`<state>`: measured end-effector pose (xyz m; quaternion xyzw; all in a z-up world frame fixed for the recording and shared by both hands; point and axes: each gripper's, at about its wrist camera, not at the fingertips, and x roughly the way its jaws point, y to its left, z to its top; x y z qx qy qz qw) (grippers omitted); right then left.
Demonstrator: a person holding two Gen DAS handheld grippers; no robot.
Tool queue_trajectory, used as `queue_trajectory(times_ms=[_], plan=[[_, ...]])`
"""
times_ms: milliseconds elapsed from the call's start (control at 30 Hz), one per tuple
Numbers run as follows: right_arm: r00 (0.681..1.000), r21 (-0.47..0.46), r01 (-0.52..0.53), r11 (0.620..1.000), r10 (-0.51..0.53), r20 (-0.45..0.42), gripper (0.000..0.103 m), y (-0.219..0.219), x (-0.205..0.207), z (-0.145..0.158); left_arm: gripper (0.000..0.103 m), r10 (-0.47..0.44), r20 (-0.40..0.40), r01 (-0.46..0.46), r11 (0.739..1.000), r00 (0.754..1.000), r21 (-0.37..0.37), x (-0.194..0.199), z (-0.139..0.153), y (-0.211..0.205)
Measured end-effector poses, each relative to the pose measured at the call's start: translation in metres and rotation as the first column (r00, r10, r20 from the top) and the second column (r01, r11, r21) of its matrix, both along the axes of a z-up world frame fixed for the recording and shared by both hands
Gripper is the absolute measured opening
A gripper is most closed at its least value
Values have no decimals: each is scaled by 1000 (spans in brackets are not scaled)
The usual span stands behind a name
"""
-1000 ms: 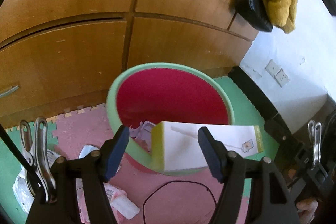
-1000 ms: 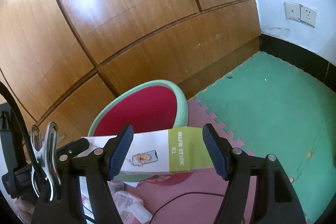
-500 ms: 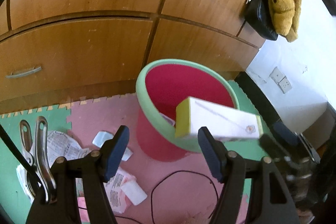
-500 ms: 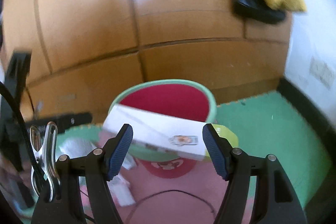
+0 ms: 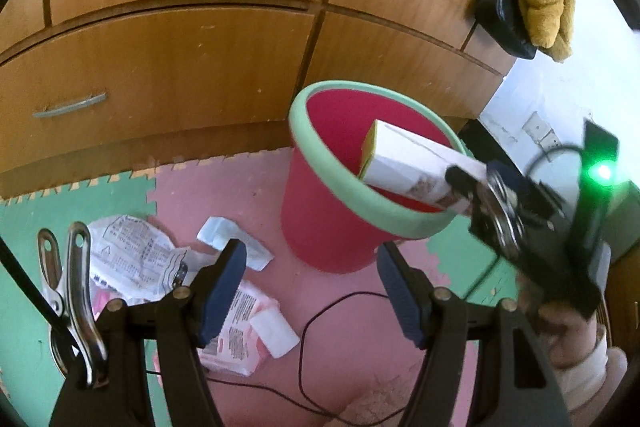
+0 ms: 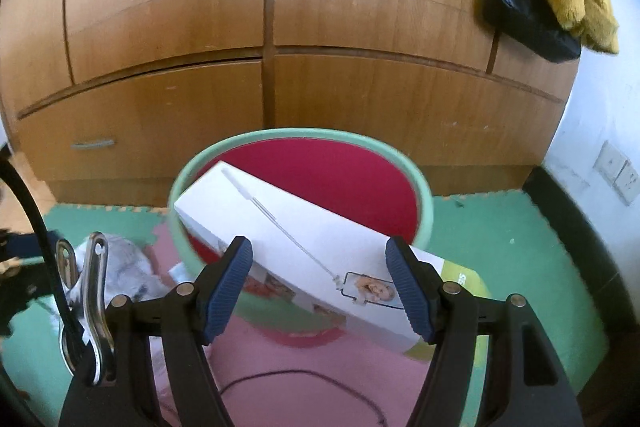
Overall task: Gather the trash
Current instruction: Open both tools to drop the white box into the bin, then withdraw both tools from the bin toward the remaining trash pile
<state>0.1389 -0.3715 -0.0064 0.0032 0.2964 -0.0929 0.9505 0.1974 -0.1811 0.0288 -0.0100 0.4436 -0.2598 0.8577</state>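
The right gripper (image 6: 318,287) grips a white selfie-stick box (image 6: 304,243) between its pads. The box's far end tilts over the rim of the red bin (image 6: 424,203), which stands before the wooden wardrobe (image 6: 272,27).

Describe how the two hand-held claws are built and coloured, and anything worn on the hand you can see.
Each claw, left and right, has black plastic arms with silver rivets, ribbed dark-blue pads, a steel spring clip and a black cable. The right unit shows a green light. A white cuff sits at the wrist.

We see a wooden wardrobe (image 6: 280,47) filling twelve o'clock, pink and green foam floor mats (image 5: 72,195) below, a white wall (image 6: 600,115) at three o'clock bearing sockets (image 6: 618,173).
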Motion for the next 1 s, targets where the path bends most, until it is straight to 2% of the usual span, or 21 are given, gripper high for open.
queue_trajectory(times_ms=[100, 267, 367, 433, 533, 733, 1000], plan=[[1000, -44, -6, 999, 5, -11, 71, 3, 14, -1, 72, 11, -10, -11, 1000, 1000, 8, -3, -4, 7], [999, -51, -35, 998, 34, -30, 71, 10, 30, -3, 72, 34, -23, -34, 999, 999, 13, -7, -8, 18], [998, 12, -53, 999, 53, -15, 71, 10, 31, -2, 72, 52, -15, -52, 999, 999, 16, -9, -7, 28], [997, 91, -71, 993, 70, 21, 71, 9, 27, 1, 72, 61, -15, -61, 998, 998, 17, -9, -6, 34], [995, 150, -87, 985, 78, 63, 71, 9, 20, 6, 72, 84, -20, -84, 996, 996, 21, -10, -6, 46], [991, 158, -100, 982, 84, 105, 71, 17, 3, 17, 72, 113, -21, -112, 993, 993, 23, -15, -5, 65], [988, 183, -129, 975, 110, 106, 71, 34, -12, 22, 72, 149, -12, -149, 988, 989, 34, -23, 0, 90]])
